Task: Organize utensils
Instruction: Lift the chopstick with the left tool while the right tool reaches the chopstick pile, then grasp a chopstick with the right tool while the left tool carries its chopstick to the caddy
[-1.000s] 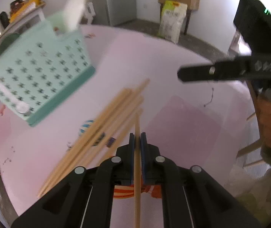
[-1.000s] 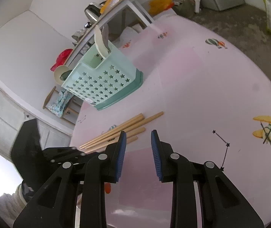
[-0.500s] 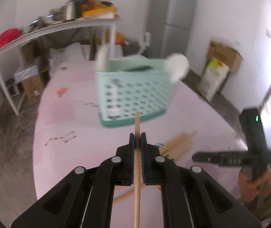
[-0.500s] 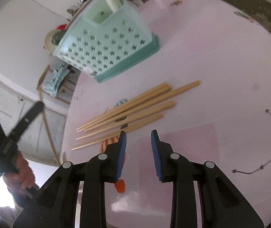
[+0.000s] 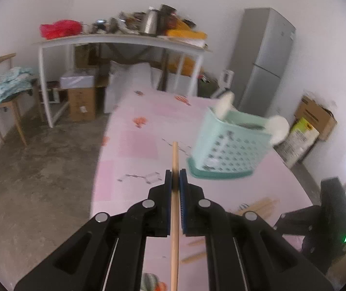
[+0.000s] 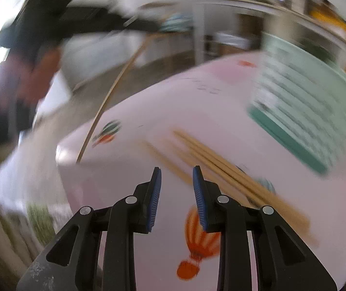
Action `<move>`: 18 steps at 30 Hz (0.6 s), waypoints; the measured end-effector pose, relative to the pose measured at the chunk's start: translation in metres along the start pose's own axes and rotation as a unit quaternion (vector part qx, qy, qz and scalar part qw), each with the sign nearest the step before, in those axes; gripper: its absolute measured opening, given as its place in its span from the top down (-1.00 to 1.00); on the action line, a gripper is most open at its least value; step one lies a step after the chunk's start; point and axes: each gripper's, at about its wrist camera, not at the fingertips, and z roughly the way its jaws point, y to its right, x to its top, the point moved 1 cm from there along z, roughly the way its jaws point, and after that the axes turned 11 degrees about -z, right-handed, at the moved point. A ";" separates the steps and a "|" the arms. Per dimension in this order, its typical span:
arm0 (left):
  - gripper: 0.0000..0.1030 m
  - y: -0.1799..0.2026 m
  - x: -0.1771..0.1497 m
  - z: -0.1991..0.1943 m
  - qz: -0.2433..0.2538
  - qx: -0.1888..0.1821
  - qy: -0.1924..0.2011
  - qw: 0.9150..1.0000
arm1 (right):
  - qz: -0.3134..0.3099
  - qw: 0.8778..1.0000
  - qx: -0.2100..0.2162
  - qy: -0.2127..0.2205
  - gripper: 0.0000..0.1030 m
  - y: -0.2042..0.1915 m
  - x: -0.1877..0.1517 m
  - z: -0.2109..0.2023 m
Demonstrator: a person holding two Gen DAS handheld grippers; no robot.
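Chopstick (image 5: 174, 160) pinched in left gripper (image 5: 175, 178) fingers; only right view: right gripper (image 6: 176, 189) parted, empty.

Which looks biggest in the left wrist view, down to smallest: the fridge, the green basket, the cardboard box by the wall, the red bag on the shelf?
1. Fridge
2. Green basket, though it stands nearer the camera, which flatters it
3 and 4. Cardboard box and red bag look much alike, so no ranking between them.
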 end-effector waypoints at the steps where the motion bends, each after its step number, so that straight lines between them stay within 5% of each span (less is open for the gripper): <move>1: 0.90 -0.004 0.001 -0.003 -0.004 0.003 0.004 1.000 | -0.031 0.999 0.016 -0.007 0.46 -0.003 0.006 0.007; 10: 0.90 -0.043 0.008 -0.015 -0.042 0.022 0.022 0.999 | -0.168 0.982 0.055 -0.063 0.55 -0.020 0.032 0.058; 18: 0.90 -0.048 0.006 -0.014 -0.043 0.022 0.021 0.999 | -0.171 0.976 0.104 -0.081 0.80 -0.010 0.048 0.081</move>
